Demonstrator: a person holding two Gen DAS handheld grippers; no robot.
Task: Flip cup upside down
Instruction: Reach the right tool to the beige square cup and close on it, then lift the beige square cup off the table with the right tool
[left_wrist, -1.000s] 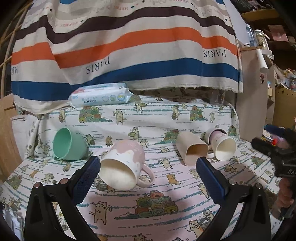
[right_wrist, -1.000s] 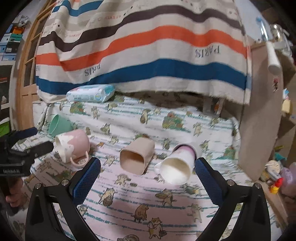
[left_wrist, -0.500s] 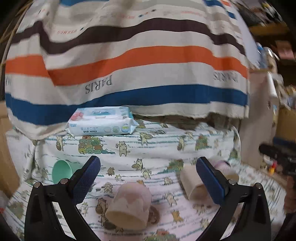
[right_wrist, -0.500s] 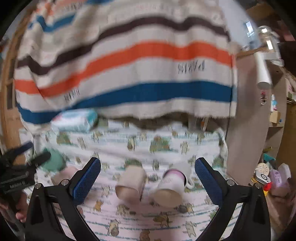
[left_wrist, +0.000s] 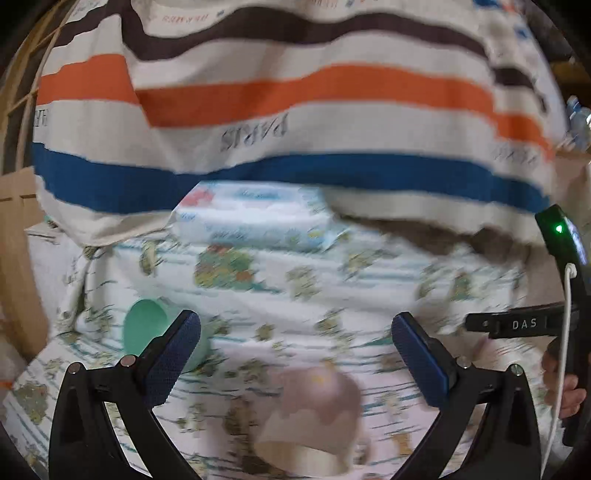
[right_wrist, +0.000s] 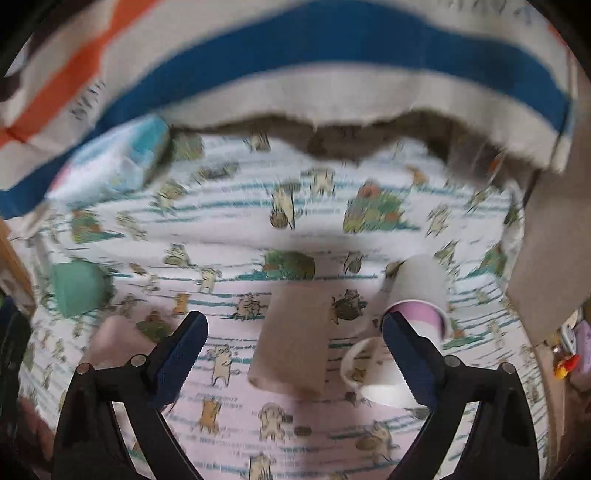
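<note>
Several cups lie on their sides on a cat-print cloth. In the left wrist view a pink-and-cream mug (left_wrist: 314, 413) lies low between my open left gripper's (left_wrist: 295, 350) fingers, and a green cup (left_wrist: 147, 332) lies beside the left finger. In the right wrist view a beige cup (right_wrist: 295, 339) lies between my open right gripper's (right_wrist: 295, 347) fingers, and a white-and-pink mug (right_wrist: 417, 306) lies by the right finger. The green cup (right_wrist: 77, 291) lies at far left. Both views are blurred.
A pack of baby wipes (left_wrist: 251, 218) lies at the back of the cloth, also in the right wrist view (right_wrist: 114, 162). A striped fabric (left_wrist: 295, 110) hangs behind. The other hand-held gripper (left_wrist: 554, 325) shows at right. A brown board (right_wrist: 550, 258) stands at right.
Both grippers have moved forward and lower toward the cups. The pink-and-cream mug has slid down in the left view; the beige cup and white-and-pink mug loom larger in the right view.
</note>
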